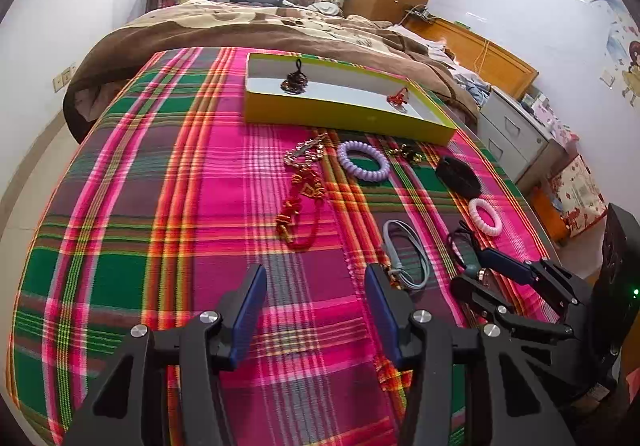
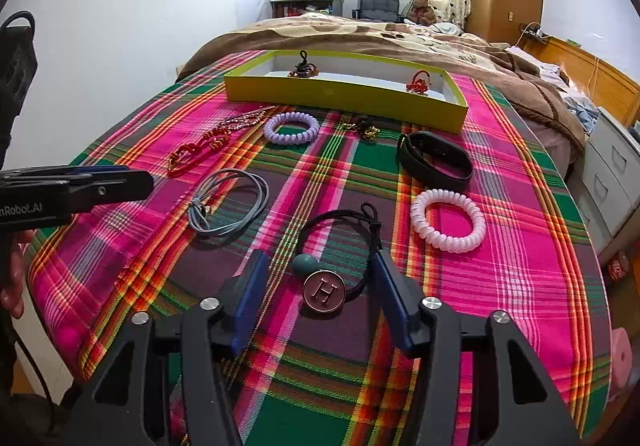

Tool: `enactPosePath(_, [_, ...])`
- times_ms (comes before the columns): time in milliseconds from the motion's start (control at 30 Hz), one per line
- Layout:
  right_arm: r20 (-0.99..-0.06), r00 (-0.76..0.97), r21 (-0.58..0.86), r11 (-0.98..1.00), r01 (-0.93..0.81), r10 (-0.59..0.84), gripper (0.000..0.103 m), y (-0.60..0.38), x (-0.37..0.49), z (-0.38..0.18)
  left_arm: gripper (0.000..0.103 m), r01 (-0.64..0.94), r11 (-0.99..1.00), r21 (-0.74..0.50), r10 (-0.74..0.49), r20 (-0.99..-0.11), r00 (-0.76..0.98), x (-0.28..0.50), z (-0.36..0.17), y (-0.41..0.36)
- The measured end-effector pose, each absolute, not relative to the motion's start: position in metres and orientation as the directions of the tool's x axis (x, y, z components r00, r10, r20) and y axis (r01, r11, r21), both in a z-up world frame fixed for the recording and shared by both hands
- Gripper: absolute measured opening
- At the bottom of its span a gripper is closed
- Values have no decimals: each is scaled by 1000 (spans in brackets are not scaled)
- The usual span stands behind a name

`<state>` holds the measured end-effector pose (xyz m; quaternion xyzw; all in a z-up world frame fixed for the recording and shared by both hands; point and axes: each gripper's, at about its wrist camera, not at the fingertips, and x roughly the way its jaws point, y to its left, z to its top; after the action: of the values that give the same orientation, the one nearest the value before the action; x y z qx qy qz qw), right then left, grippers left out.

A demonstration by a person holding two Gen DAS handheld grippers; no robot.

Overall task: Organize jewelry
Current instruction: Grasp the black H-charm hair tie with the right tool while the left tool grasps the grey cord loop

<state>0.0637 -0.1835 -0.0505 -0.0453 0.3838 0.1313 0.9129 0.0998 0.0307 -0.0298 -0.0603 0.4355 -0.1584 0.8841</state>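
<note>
The yellow tray (image 2: 344, 95) is sitting far ahead of both jaws, already holding two pieces. The right gripper (image 2: 320, 296) is hovering wide open around the black hair tie (image 2: 340, 230) with its H charm (image 2: 323, 291); closing might pinch plaid cloth (image 2: 520, 286) or miss the thin cord. The left gripper (image 1: 316, 310) is gaping over bare cloth. The tangled gold piece (image 2: 366, 129) near the tray is hard to identify.

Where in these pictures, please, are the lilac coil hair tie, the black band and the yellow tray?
lilac coil hair tie (image 2: 291, 127): right wrist view, on the near coil.
black band (image 2: 434, 159): right wrist view, on the near outer wall.
yellow tray (image 2: 340, 95): right wrist view, on the front wall.
</note>
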Motion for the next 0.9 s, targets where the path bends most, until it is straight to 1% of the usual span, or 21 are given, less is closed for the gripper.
enactPosePath(67, [-710, 675, 9, 962, -273, 198, 41, -184, 62, -50, 51, 243, 938, -249, -345, -750, 564, 100, -30, 26])
enactPosePath(133, [-711, 674, 6, 960, -279, 200, 37, -184, 62, -50, 51, 250, 936, -246, -348, -747, 567, 100, -29, 22])
enactPosePath(200, [-711, 673, 5, 959, -283, 203, 28, -184, 61, -49, 51, 262, 933, -248, -357, -745, 564, 100, -29, 16])
enactPosePath(267, [-708, 677, 2, 960, -279, 199, 21, -184, 61, -50, 51, 276, 928, -249, -365, -748, 554, 101, -30, 9])
enactPosePath(400, [-703, 681, 19, 962, -274, 208, 21, -190, 59, -49, 51, 305, 919, -249, -381, -755, 534, 102, -33, -6])
enactPosePath(533, [-688, 694, 43, 966, -253, 212, 21, -201, 57, -46, 51, 318, 920, -227, -370, -769, 522, 105, -38, -21])
enactPosePath(733, [-665, 715, 52, 968, -246, 217, 21, -211, 54, -35, 51, 299, 945, -131, -285, -780, 558, 109, -40, -38])
enactPosePath(800, [-660, 719, 56, 968, -245, 220, 21, -214, 53, -33, 48, 289, 950, -117, -268, -779, 566, 110, -41, -38])
enactPosePath(833, [-658, 720, 58, 968, -245, 221, 21, -215, 53, -32, 41, 283, 954, -96, -249, -780, 575, 109, -41, -39])
enactPosePath(867, [-658, 720, 58, 968, -244, 221, 21, -216, 53, -32, 37, 279, 958, -72, -228, -781, 581, 109, -41, -40])
enactPosePath(900, [-658, 721, 57, 969, -242, 219, 21, -216, 53, -32, 36, 279, 959, -56, -216, -782, 585, 109, -41, -40])
